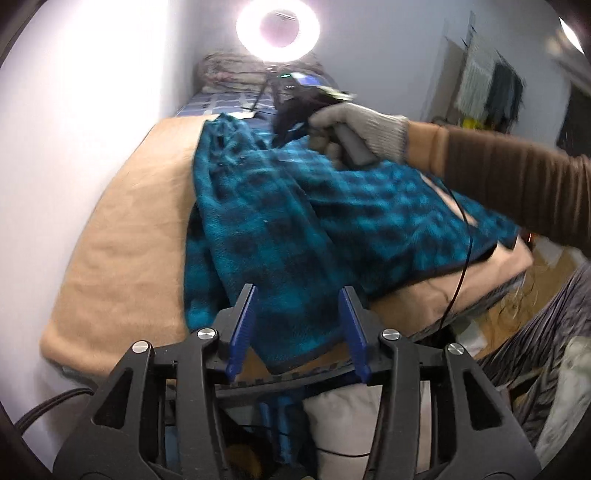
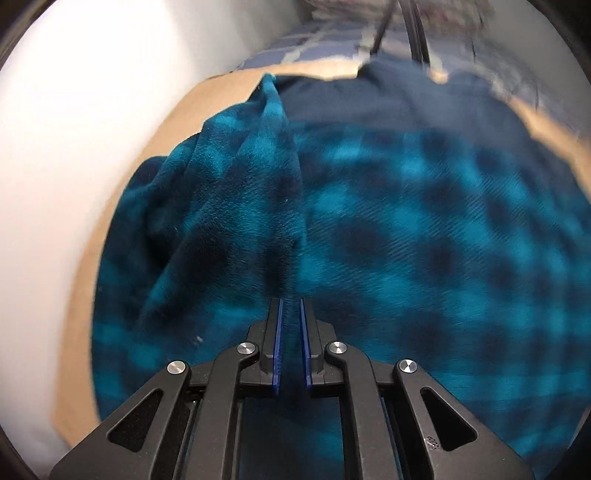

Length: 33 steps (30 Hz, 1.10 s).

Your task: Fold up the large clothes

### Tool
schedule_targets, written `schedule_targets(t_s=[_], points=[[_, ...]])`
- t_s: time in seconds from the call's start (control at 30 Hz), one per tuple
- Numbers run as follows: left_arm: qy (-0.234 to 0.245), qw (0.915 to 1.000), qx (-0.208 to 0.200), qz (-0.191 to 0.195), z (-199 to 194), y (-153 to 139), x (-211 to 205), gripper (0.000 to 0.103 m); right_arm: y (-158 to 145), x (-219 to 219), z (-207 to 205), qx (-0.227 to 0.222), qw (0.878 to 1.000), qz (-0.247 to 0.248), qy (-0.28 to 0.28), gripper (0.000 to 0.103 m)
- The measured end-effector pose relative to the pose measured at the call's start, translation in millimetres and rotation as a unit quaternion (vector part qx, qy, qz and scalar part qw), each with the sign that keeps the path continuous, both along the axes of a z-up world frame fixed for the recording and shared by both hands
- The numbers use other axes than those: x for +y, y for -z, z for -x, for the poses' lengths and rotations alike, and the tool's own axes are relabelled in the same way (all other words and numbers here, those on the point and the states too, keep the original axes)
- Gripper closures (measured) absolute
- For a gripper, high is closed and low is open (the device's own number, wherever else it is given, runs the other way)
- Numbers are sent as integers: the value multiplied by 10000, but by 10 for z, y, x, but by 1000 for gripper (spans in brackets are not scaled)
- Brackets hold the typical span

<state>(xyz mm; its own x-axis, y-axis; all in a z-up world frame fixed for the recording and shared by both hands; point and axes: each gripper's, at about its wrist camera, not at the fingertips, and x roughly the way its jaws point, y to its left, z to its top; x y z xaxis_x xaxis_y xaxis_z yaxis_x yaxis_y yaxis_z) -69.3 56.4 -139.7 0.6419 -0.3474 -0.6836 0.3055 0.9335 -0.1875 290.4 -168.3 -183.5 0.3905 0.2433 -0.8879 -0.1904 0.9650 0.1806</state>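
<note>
- The teal-and-black checked fleece garment (image 1: 295,206) lies rumpled on the tan blanket (image 1: 125,236), nearer the blanket's right side than the white wall (image 1: 66,110).
- The left gripper (image 1: 297,295) hangs over the garment's near hem, jaws wide apart, holding nothing.
- The right gripper (image 2: 290,306), in a gloved hand (image 1: 364,127), has its jaws nearly together, pinching a ridge of the garment.
- A ring light (image 1: 277,26) glows beyond the garment.
</note>
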Motion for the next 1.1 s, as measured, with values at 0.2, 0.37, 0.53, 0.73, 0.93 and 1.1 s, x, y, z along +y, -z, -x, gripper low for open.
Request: schedule_targets(t_s=[0.2, 0.37, 0.53, 0.73, 0.93, 1.1], points=[[-610, 9874, 950, 1111, -287, 285, 339, 56, -556, 54, 149, -645, 9975, -109, -255, 57], [-810, 9825, 1278, 1086, -424, 452, 298, 56, -830, 506, 38, -777, 9940, -151, -762, 51], [-928, 9769, 1549, 1145, -469, 609, 331, 56, -757, 983, -142, -472, 9948, -18, -902, 51], [-815, 9728, 1761, 1264, -507, 729, 297, 56, -590, 1203, -297, -256, 9970, 88, -720, 51], [-763, 9673, 1959, 1420, -575, 815, 270, 102, -333, 1350, -386, -99, 9956, 656, -666, 66], [-794, 9683, 1832, 1504, -535, 738, 308, 103, -261, 1247, -421, 25, 9964, 610, -584, 96]])
